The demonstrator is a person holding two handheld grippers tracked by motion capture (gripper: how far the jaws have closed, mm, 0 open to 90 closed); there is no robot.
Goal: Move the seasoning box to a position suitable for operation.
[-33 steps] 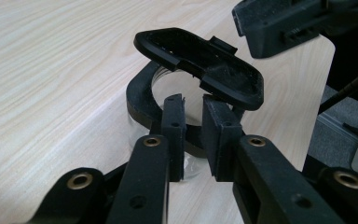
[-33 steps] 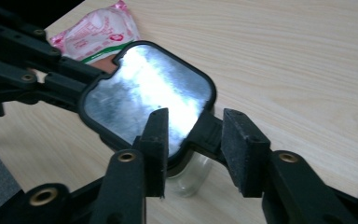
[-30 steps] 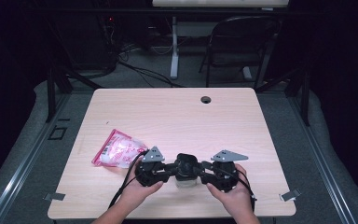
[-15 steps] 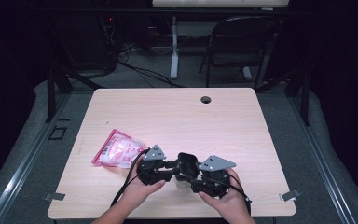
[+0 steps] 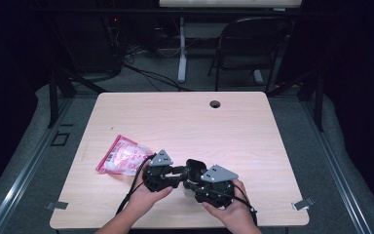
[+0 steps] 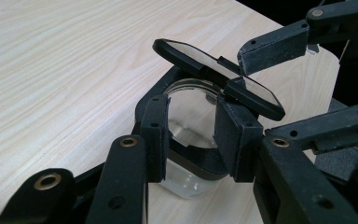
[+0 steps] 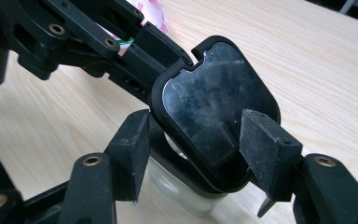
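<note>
The left gripper was clamped on the black collar of a clear jar, its jaws having just widened a little. The right gripper had just been opening; its pads stood apart either side of the hinged lid without pressing it. The jar stood near the table's front edge. It was clear and rounded-square; its glossy black-rimmed lid tilted open. A pink bag lay beside the left gripper.
</note>
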